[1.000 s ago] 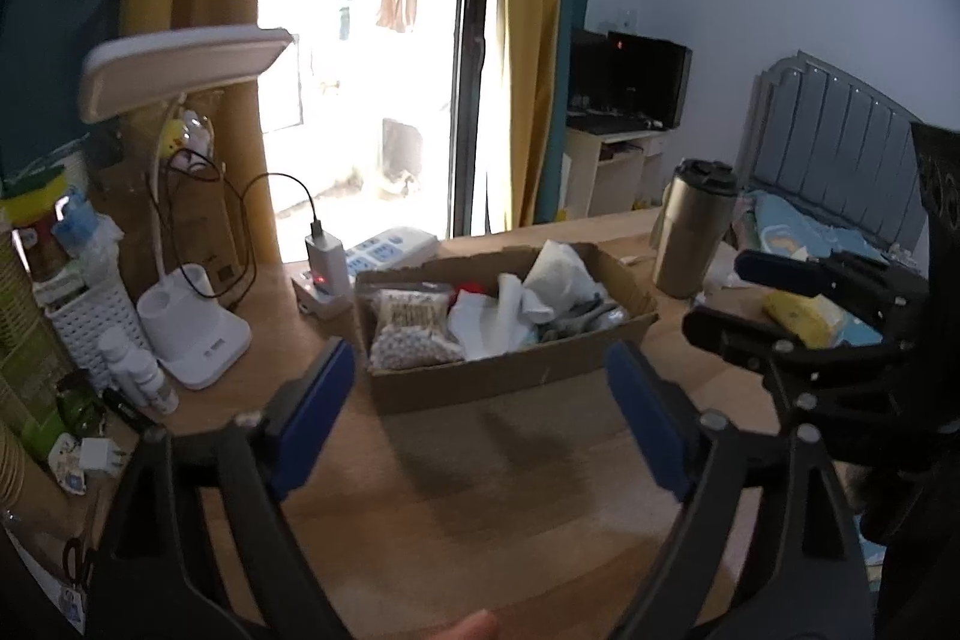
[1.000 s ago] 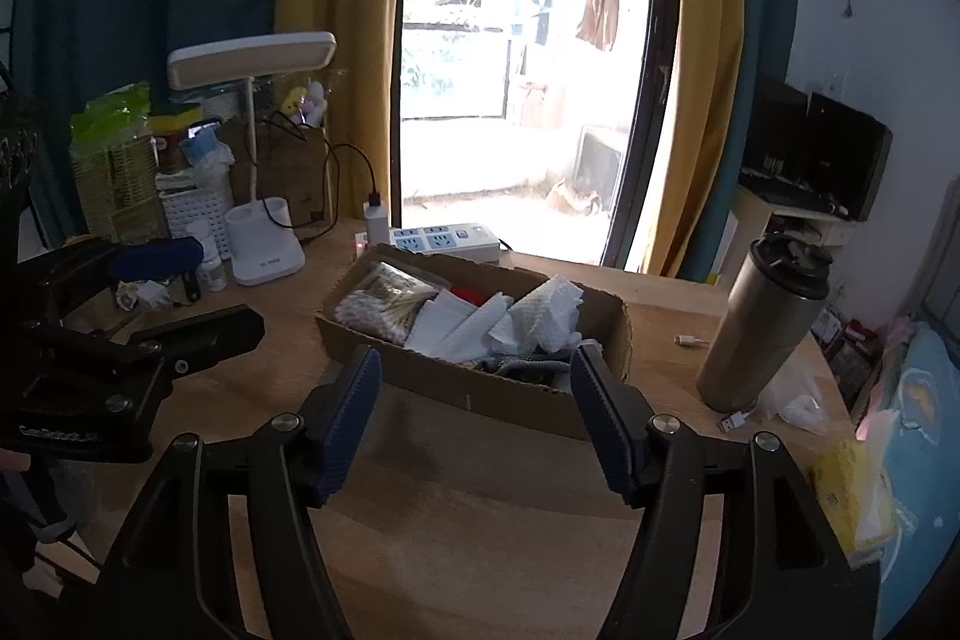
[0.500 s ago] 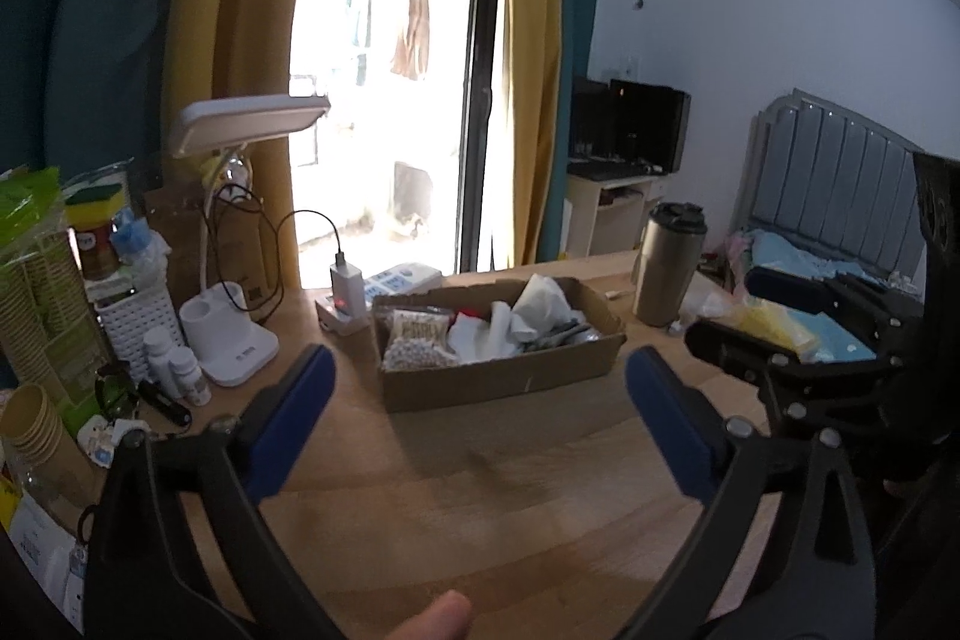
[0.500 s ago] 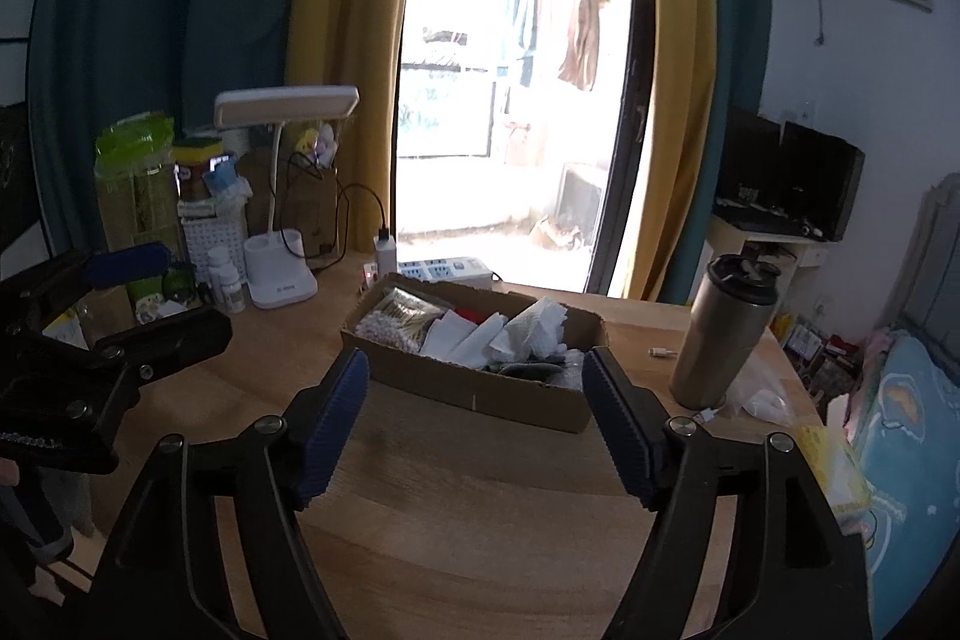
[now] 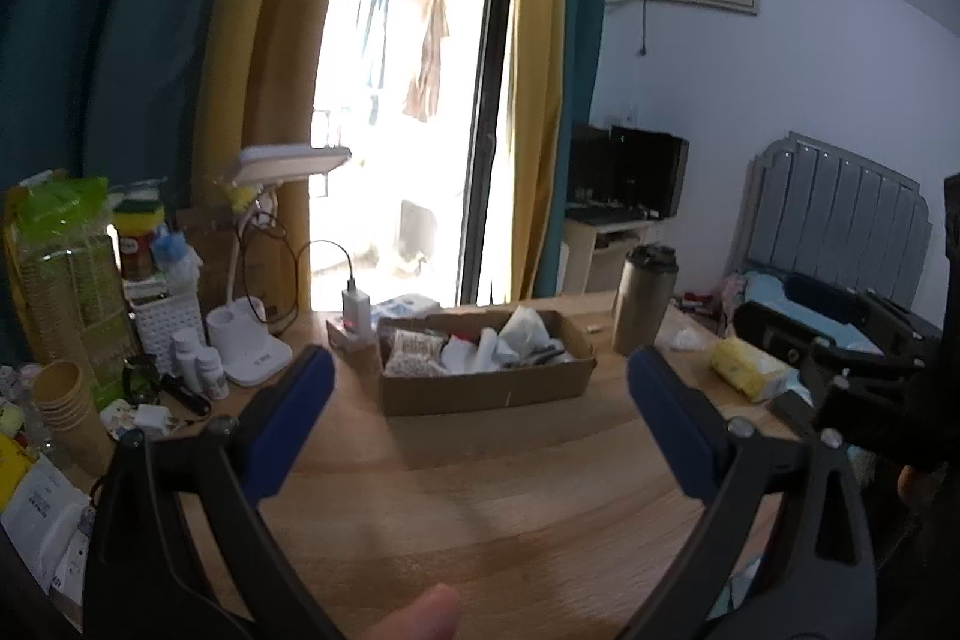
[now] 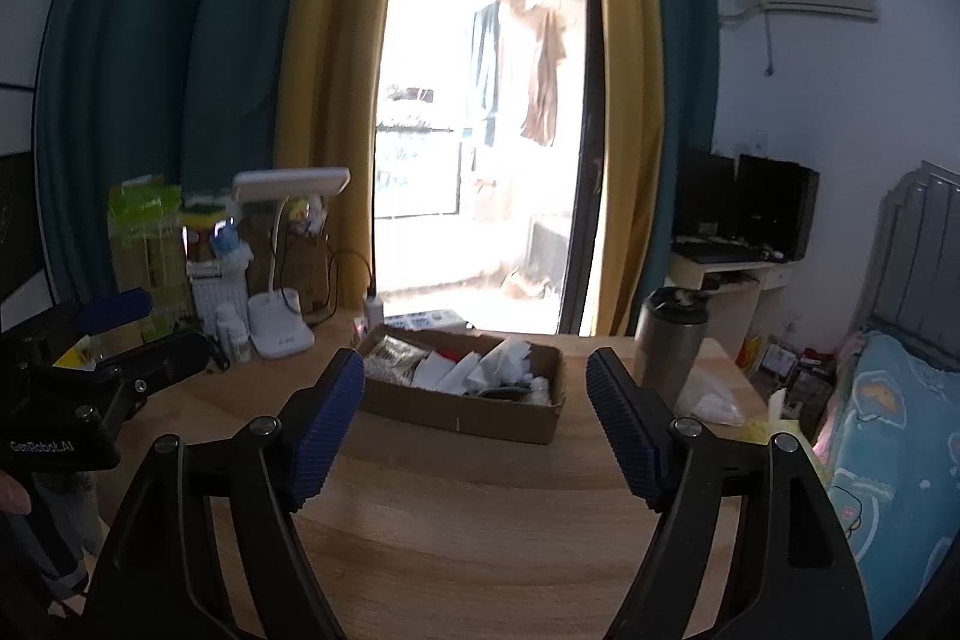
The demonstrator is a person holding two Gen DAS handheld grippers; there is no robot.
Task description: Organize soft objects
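A shallow cardboard box (image 5: 480, 388) sits mid-table, also in the right wrist view (image 6: 468, 412). It holds white crumpled cloths or tissues (image 5: 522, 334) (image 6: 498, 370), a speckled bag (image 5: 411, 352) and something red. My left gripper (image 5: 480, 400) is open and empty, well back from the box. My right gripper (image 6: 474, 412) is open and empty, also back from it. Each gripper shows at the other view's edge.
A steel tumbler (image 5: 645, 307) stands right of the box, with a yellow tissue pack (image 5: 747, 370) beyond. A desk lamp (image 5: 258, 340), charger, bottles, paper cups (image 5: 66, 400) and baskets crowd the left. A bed (image 6: 888, 430) lies to the right.
Both grippers have pulled back and risen away from the box, which now looks smaller and farther. Both stay open and empty.
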